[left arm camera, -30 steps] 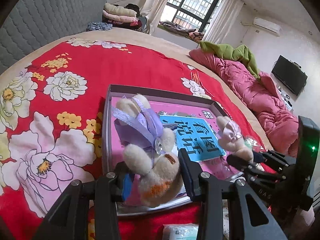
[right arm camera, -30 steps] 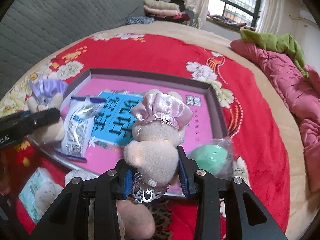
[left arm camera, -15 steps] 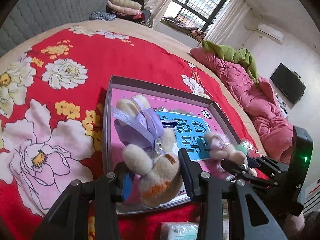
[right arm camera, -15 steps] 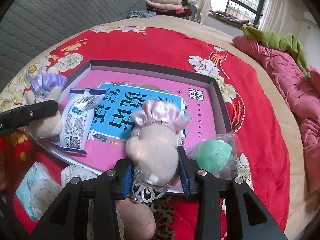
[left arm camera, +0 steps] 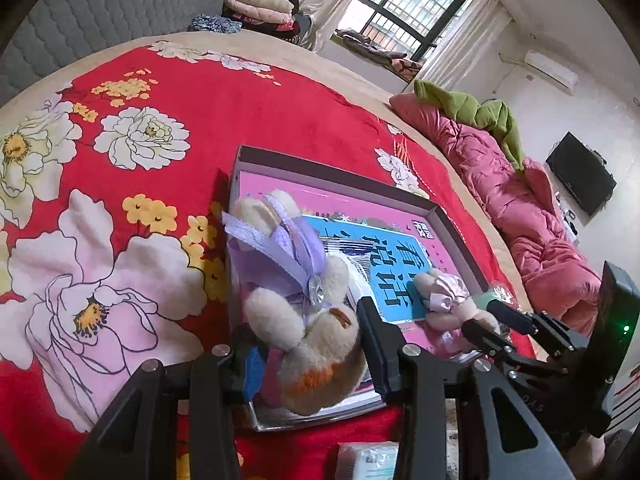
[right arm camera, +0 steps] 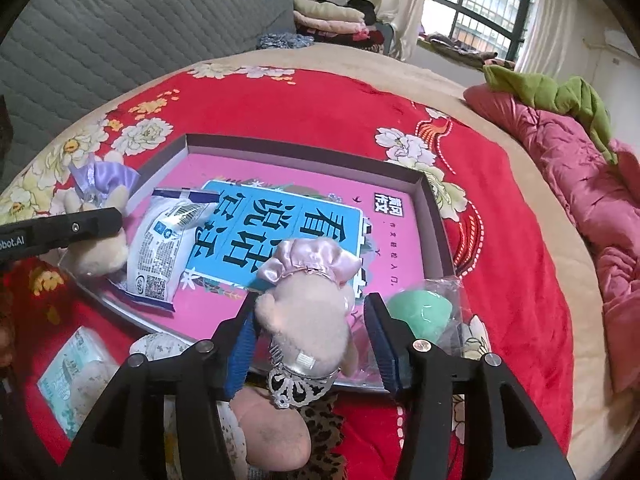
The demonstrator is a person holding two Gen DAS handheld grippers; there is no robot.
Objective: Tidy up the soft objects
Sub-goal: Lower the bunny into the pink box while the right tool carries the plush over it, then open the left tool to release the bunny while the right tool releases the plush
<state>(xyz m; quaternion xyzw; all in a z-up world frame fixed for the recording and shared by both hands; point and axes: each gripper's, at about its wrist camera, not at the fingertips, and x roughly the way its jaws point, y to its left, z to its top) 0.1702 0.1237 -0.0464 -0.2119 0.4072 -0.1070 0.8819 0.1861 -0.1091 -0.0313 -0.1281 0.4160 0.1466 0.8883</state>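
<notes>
Left gripper (left arm camera: 310,354) pinches purple-bow plush (left arm camera: 304,320) over the tray's (left arm camera: 344,168) near-left corner. Right gripper (right arm camera: 310,340), jaws spread, plush with pink cap (right arm camera: 306,304) loose between them at tray's near edge; green sponge (right arm camera: 418,310) bagged at near-right corner, white packet (right arm camera: 166,248) inside left edge

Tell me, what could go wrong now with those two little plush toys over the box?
The right gripper looks open around the pink-bonnet plush, which sits at the near edge of the shallow box; it could tip out onto the bedspread. The left gripper holds the purple-bow plush beside the white snack packet and might land on it. The two grippers are close together and could bump.
</notes>
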